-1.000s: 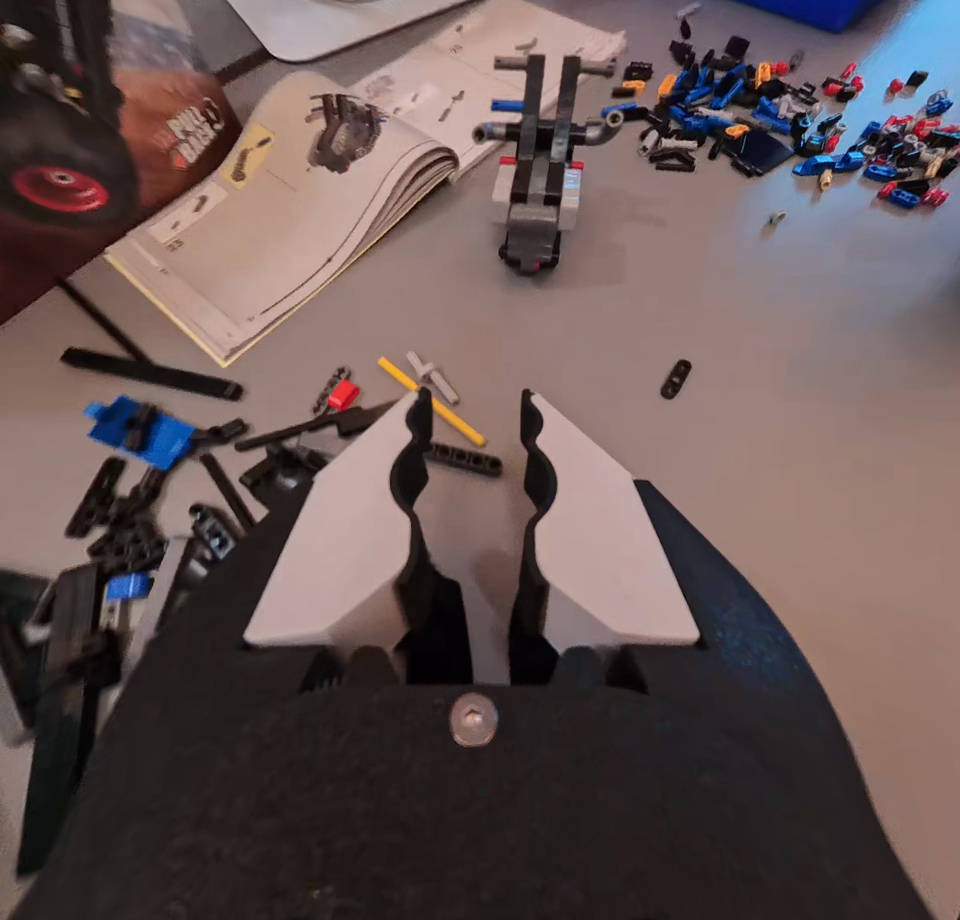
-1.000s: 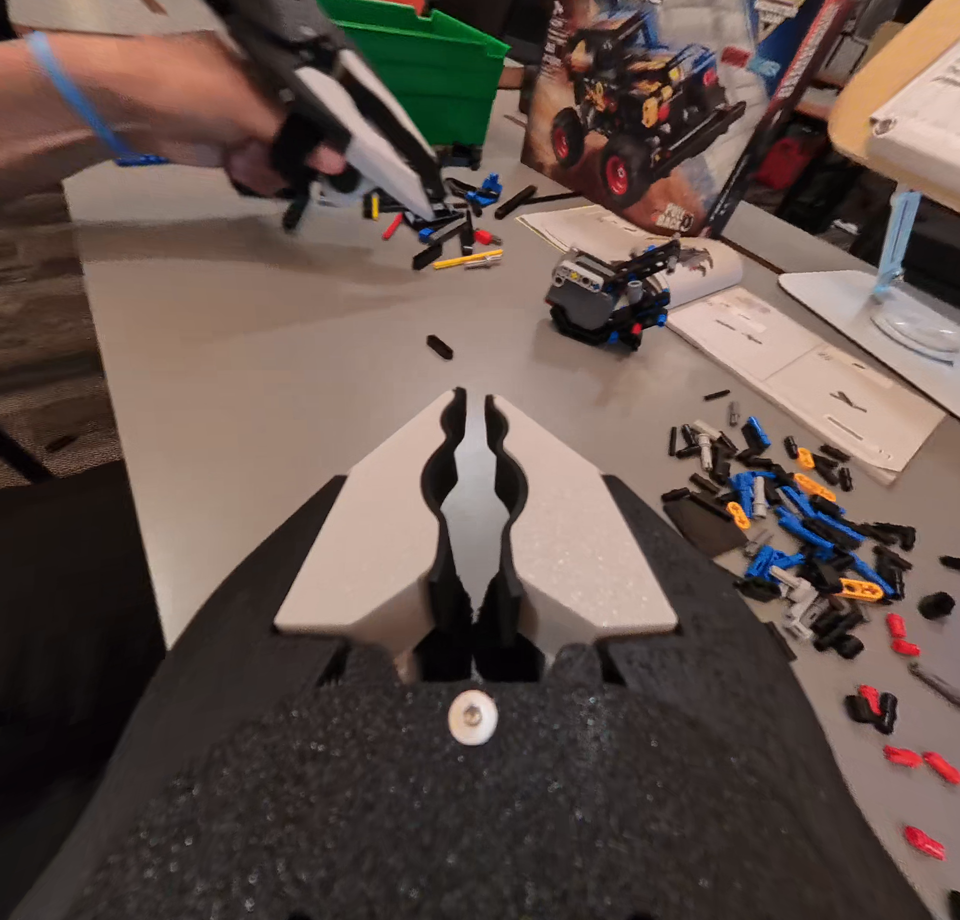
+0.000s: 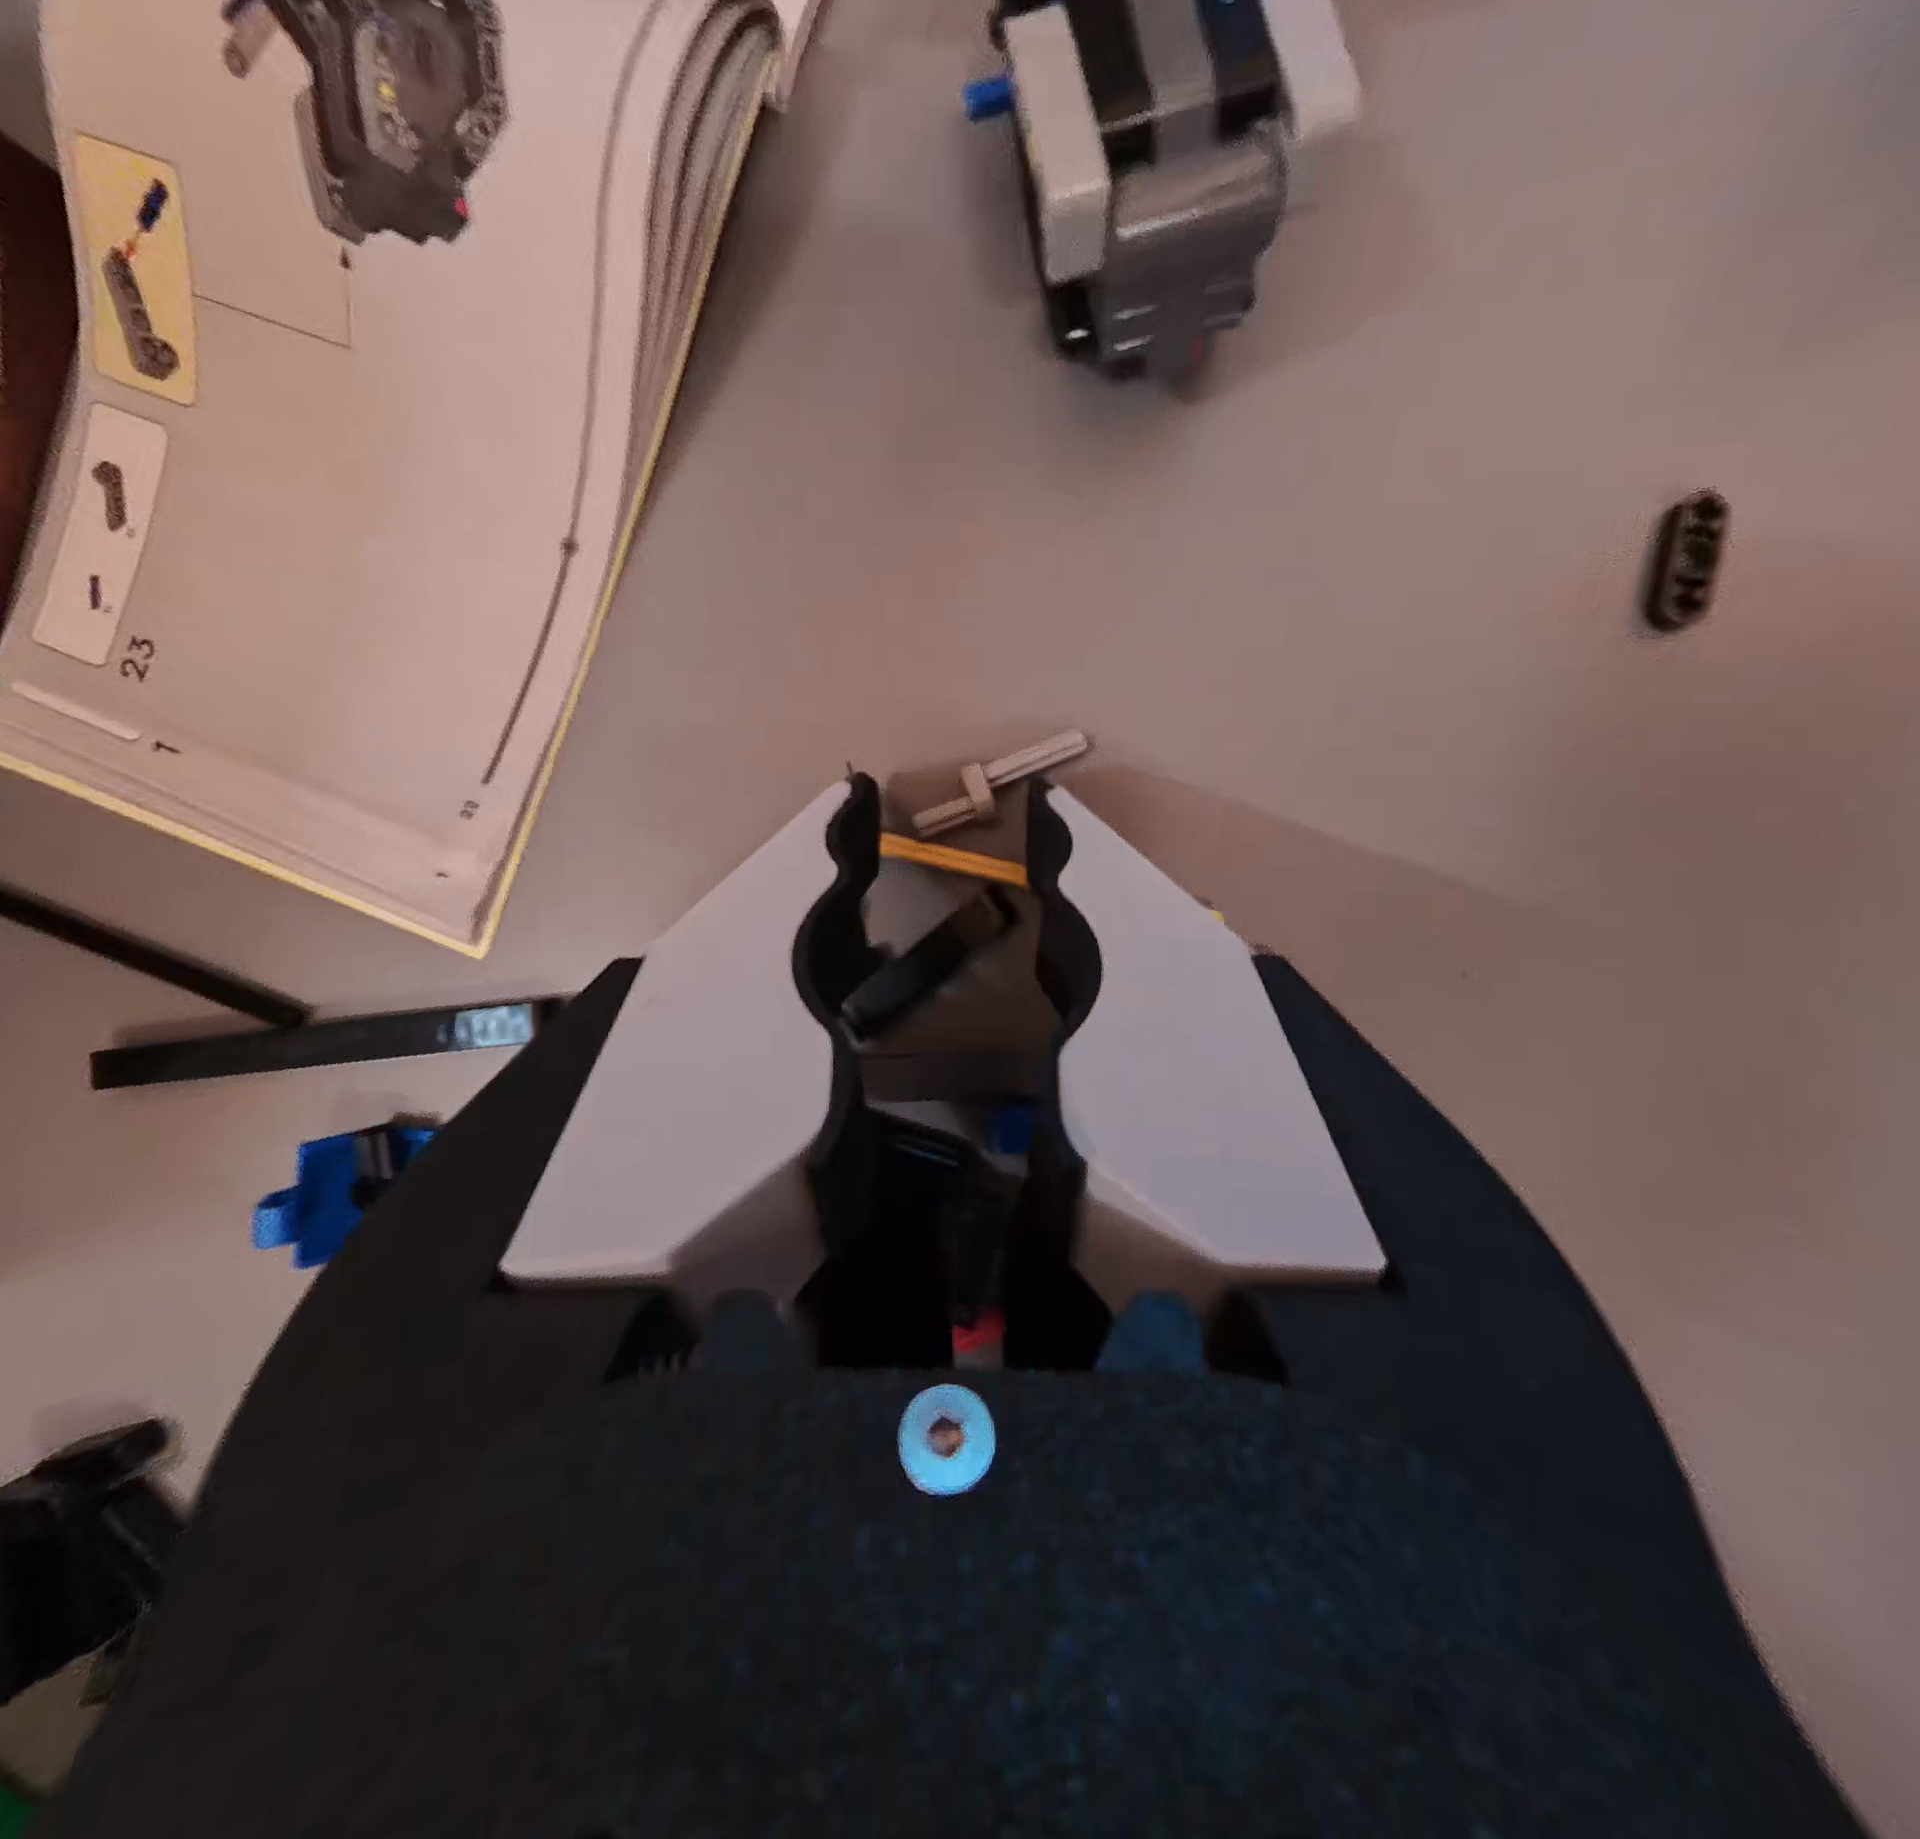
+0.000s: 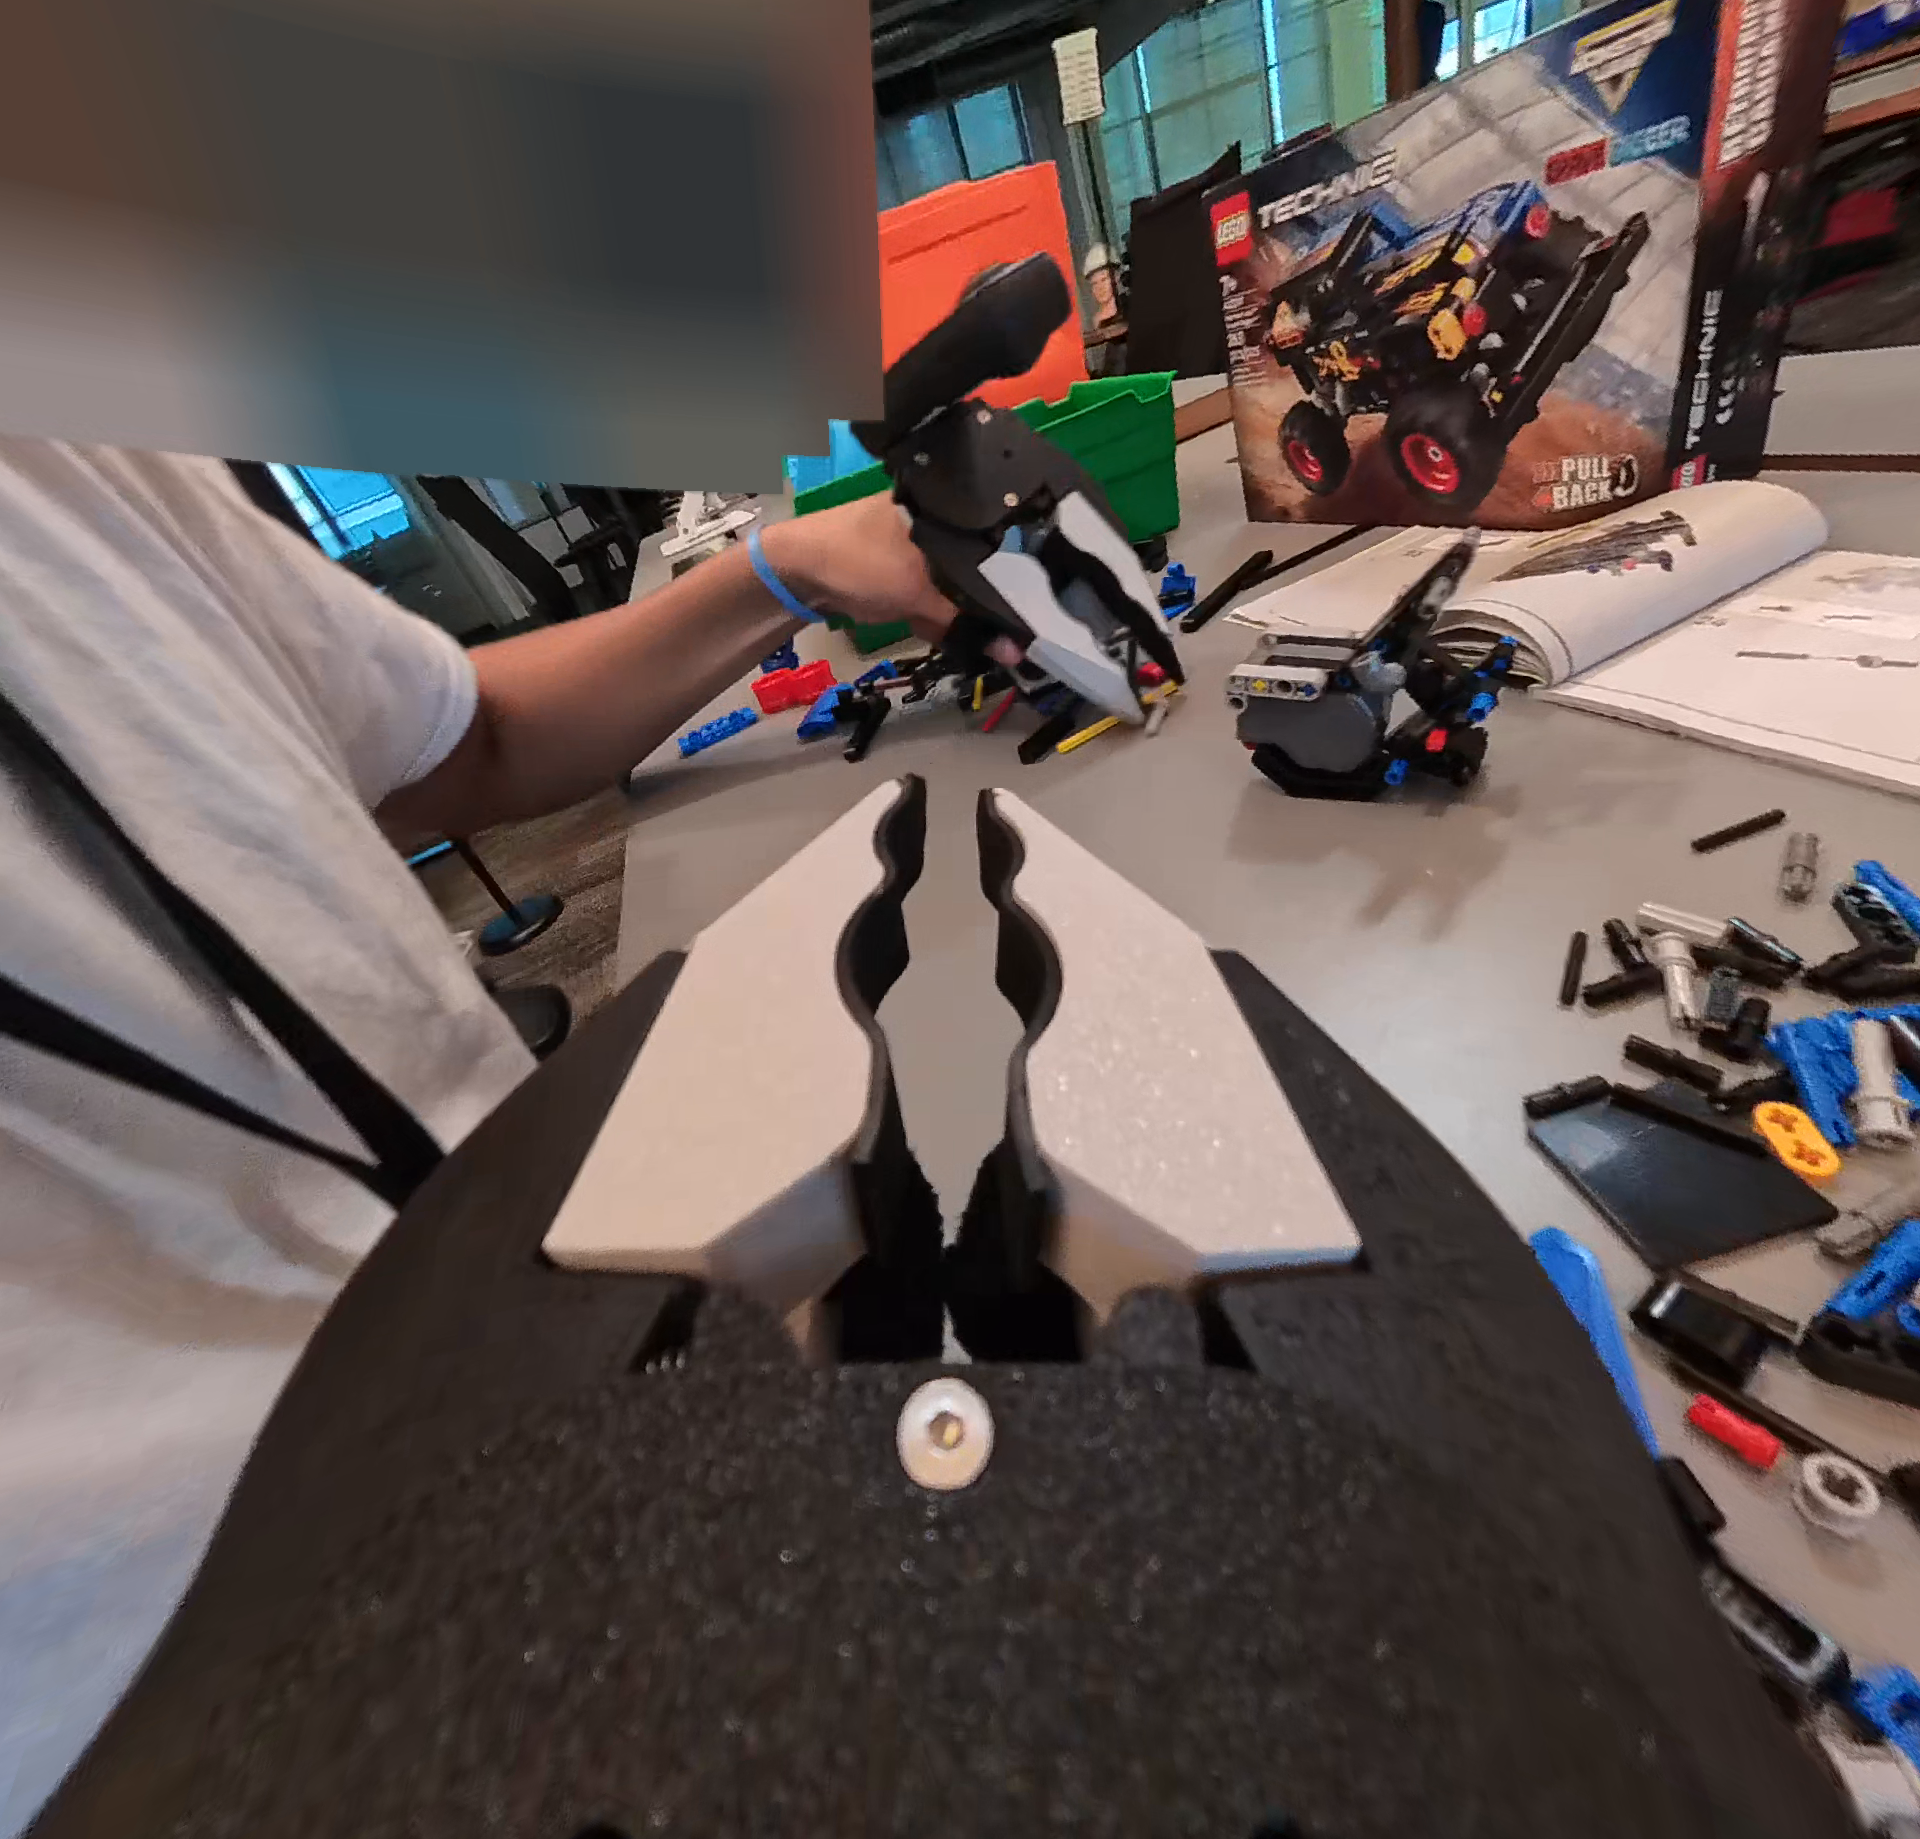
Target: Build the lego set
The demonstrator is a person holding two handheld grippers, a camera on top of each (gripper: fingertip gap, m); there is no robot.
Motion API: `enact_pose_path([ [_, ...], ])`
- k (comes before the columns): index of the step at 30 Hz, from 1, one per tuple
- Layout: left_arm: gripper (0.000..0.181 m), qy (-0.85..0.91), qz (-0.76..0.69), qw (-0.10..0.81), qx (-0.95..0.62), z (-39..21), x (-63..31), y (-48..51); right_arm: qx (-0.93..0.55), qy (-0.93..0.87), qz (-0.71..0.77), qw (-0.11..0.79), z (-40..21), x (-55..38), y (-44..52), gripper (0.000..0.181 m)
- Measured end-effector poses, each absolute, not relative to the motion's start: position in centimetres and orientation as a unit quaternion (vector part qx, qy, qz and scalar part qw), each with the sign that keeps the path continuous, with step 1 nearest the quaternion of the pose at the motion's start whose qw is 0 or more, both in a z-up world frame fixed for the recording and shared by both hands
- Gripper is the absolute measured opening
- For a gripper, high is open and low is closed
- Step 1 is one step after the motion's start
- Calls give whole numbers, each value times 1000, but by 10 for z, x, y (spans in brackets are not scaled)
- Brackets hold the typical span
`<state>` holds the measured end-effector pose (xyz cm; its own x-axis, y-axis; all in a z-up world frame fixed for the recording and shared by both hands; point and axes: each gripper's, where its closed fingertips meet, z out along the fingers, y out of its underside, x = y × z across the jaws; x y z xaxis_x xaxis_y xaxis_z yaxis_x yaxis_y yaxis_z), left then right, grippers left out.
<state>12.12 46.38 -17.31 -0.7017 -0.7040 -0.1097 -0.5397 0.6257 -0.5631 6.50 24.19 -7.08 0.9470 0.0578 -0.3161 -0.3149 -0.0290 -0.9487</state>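
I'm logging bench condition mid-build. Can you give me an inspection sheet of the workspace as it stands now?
Surface: grey table, matte.
Job's things: part-built model; open manual; set box.
Clutter: loose pieces right; another heap by the left gripper; grey pin, yellow rod.
Grippers: left gripper open, low over the rod; right gripper open, empty.
Cables: nothing seen.
Surroundings: green bin, orange panel, windows.

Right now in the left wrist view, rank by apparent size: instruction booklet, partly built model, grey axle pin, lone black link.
1. instruction booklet
2. partly built model, cropped at the top
3. grey axle pin and lone black link: too alike to rank
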Motion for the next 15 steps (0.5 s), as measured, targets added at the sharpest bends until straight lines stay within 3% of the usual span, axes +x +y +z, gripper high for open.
enact_pose_path([
  [2, 7, 889, -253, 154, -349, -175, 124, 468, -713, 75, 139, 683, -73, 59, 246, 9],
  [8, 6, 889, -295, 156, -313, -168, 129, 455, -744, 26, 136, 653, -65, 67, 256, 9],
  [15, 5, 662, -675, 16, -325, -55, 125, 368, -766, -52, 30, 640, -38, 116, 304, 18],
])
